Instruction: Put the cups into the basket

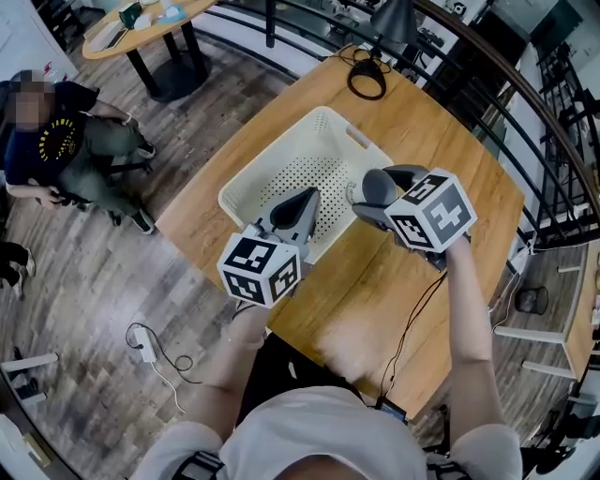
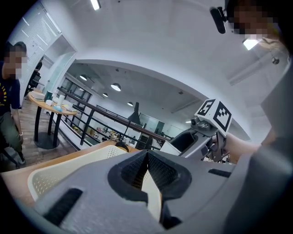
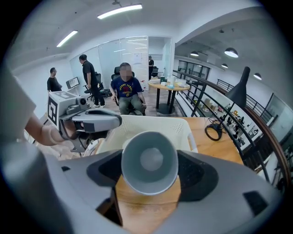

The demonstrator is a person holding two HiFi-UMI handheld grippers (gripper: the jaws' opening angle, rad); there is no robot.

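Observation:
A grey cup (image 1: 374, 185) (image 3: 149, 161) sits crosswise between the jaws of my right gripper (image 1: 368, 201) (image 3: 149, 176), which is shut on it. That gripper hangs tilted down over the near right edge of the cream perforated basket (image 1: 281, 159) (image 3: 153, 124) on the wooden table (image 1: 394, 281). My left gripper (image 1: 298, 206) (image 2: 147, 155) is beside it, over the basket's near edge, jaws shut with nothing between them. The left gripper view has the basket (image 2: 68, 167) below and the right gripper (image 2: 194, 139) to the right. I see no other cup.
A black cable coil (image 1: 367, 77) and a dark lamp (image 1: 394, 19) stand at the table's far end. A black railing (image 1: 525, 103) runs behind. A person sits in a chair (image 1: 66, 141) at the left, near a round table (image 1: 141, 23).

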